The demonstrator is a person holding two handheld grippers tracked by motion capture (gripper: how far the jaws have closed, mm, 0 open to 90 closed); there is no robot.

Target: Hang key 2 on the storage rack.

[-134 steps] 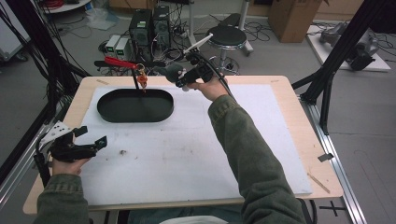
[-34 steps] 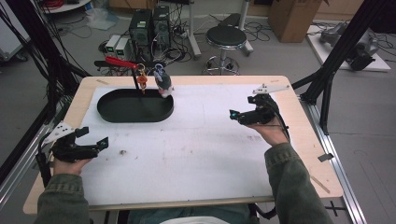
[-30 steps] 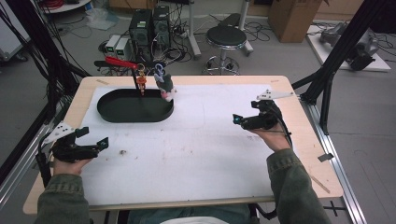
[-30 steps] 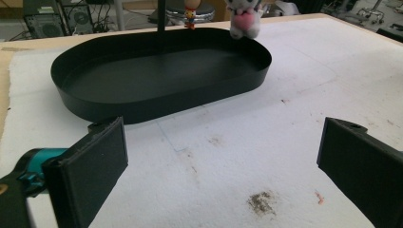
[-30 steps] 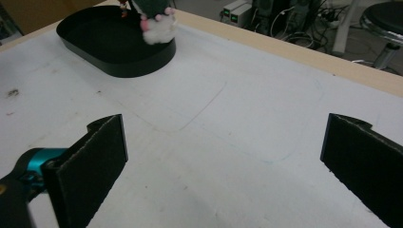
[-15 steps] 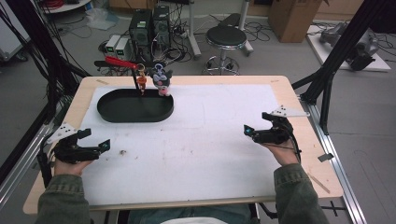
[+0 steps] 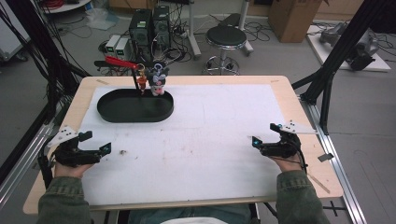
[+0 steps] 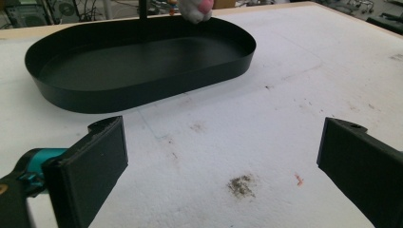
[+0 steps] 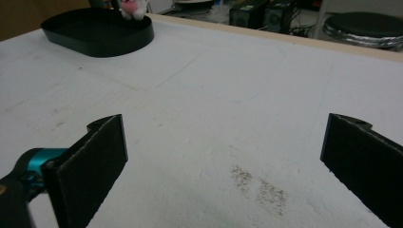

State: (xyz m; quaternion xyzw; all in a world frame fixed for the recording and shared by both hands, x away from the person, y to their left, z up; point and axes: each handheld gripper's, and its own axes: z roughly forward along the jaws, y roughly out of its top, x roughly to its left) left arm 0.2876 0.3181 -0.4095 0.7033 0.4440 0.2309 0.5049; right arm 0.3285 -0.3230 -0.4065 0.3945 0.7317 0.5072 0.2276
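left gripper – jaws gaping wide, gripping nothing | right gripper – likewise, idling well apart from tray | toy hanging at tray's far rim

A lab: computer towers, tangled floor cables, black frame struts, a stool.

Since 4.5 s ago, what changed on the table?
The right tongs let go of the small plush toy, now hanging from the stand at the black oval tray's back rim. That hand then drew back from the tray to the near right side of the table, tongs open and empty. The left tongs, also open, and the tray stayed put.
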